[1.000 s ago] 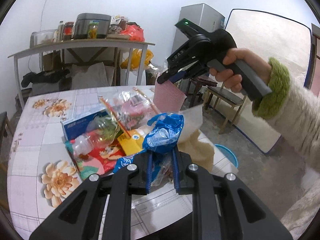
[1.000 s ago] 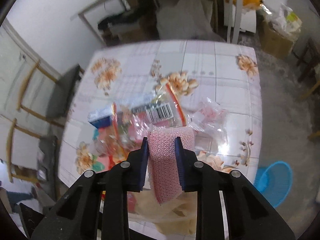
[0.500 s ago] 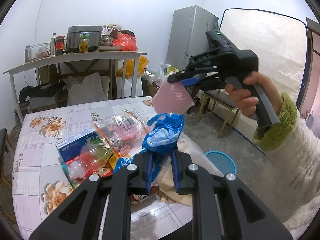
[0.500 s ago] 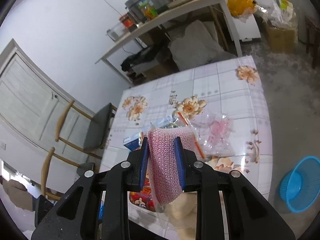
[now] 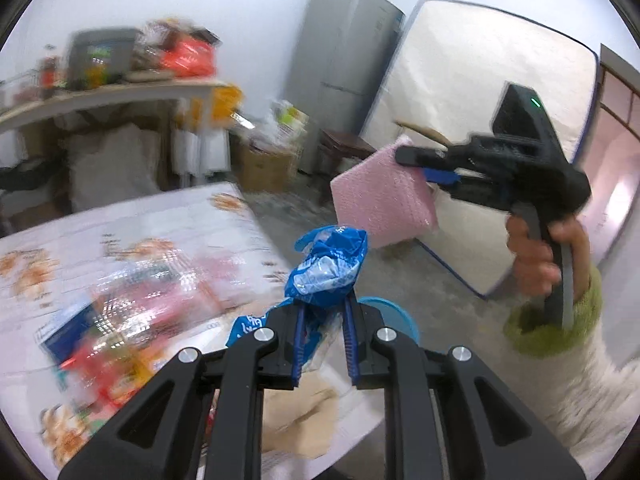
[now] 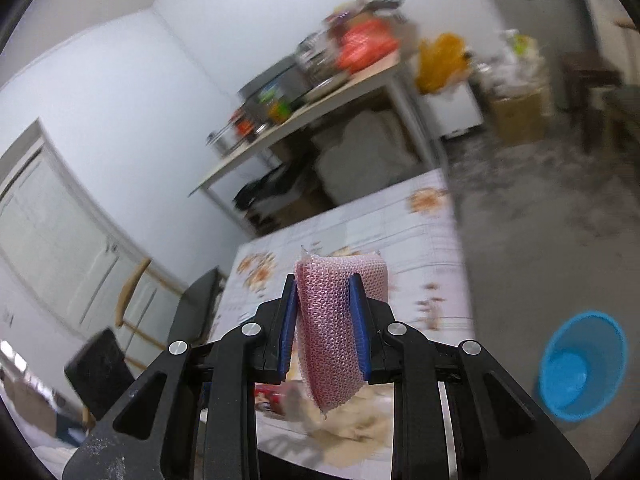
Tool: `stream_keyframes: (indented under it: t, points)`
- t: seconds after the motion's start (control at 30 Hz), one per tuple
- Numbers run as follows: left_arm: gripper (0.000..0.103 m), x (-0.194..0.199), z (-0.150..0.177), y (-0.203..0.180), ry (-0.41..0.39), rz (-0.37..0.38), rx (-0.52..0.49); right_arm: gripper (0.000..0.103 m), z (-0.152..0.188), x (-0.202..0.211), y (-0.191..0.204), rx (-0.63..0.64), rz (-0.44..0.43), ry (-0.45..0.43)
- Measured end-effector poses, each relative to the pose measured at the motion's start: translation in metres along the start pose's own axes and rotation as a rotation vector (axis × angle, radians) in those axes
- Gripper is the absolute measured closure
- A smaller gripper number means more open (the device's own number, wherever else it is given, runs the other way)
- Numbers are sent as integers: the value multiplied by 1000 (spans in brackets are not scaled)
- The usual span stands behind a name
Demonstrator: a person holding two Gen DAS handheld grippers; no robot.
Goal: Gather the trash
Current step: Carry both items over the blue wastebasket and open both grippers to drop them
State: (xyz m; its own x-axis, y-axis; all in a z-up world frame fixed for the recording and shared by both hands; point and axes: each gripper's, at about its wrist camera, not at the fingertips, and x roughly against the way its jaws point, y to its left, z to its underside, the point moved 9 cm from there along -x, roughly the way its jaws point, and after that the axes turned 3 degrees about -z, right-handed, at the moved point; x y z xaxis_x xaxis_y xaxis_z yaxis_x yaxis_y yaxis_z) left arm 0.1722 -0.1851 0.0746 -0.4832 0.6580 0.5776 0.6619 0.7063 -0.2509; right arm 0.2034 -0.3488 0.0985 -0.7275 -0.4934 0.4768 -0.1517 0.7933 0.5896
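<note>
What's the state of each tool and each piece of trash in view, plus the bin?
left tool: shut on blue wrapper, lifted off the table.
blue wrapper: crumpled, pinched between the fingers.
right tool: shut on pink foam sheet, held in the air.
pink foam sheet: folded, hanging down from the grip.
blue bin: upright on the floor, open.
trash pile: lying on the table, blurred.

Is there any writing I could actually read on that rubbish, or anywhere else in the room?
None reads clearly.
Blue wrapper in the left tool: white lettering, too crumpled to read.
Blue box and red packets on the table: print blurred.
Pink mesh sponge in the right tool: no text.
</note>
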Motion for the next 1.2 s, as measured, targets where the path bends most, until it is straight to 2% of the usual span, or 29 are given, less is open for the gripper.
stream_keyframes:
  t: [0.1, 0.2, 0.37, 0.5, 0.6, 0.67, 0.7, 0.73, 0.83, 0.97, 1.03, 1.1, 1.17, 1.2]
  points:
    - [87, -41, -15, -29, 87, 72, -21, 79, 7, 38, -45, -69, 71, -54]
    - [87, -105, -24, -68, 216, 143, -47, 79, 22, 64, -97, -163, 135, -77]
    - [87, -208, -5, -118, 456, 215, -26, 79, 55, 84, -188, -344, 233, -84]
    - [87, -290, 18, -151, 592, 208, -26, 79, 81, 81, -263, -502, 293, -72]
    - [84, -334, 29, -171, 640, 196, -34, 77, 93, 73, -307, -579, 345, -66]
    - [65, -365, 35, -180, 654, 174, -29, 72, 100, 64, -329, -624, 347, -62]
    - [47, -377, 39, -183, 658, 152, -39, 69, 106, 57, -343, -654, 362, -56]
    - [43, -390, 43, -181, 646, 113, -47, 64, 113, 54, -357, -682, 389, -52]
    - [41, -404, 53, -184, 648, 65, -86, 59, 131, 54, -380, -724, 434, -48]
    - [36, -389, 51, -185, 630, 109, -107, 51, 139, 62, -374, -703, 479, -52]
    - [35, -369, 41, -185, 595, 135, -130, 49, 142, 73, -368, -667, 516, -48]
    - [35, -342, 25, -183, 549, 160, -150, 41, 139, 80, -354, -601, 572, -48]
    - [27, -308, 11, -176, 503, 188, -166, 26, 136, 93, -342, -515, 652, -59]
    - [21, -287, 1, -169, 471, 197, -182, 22, 133, 101, -328, -450, 707, -70]
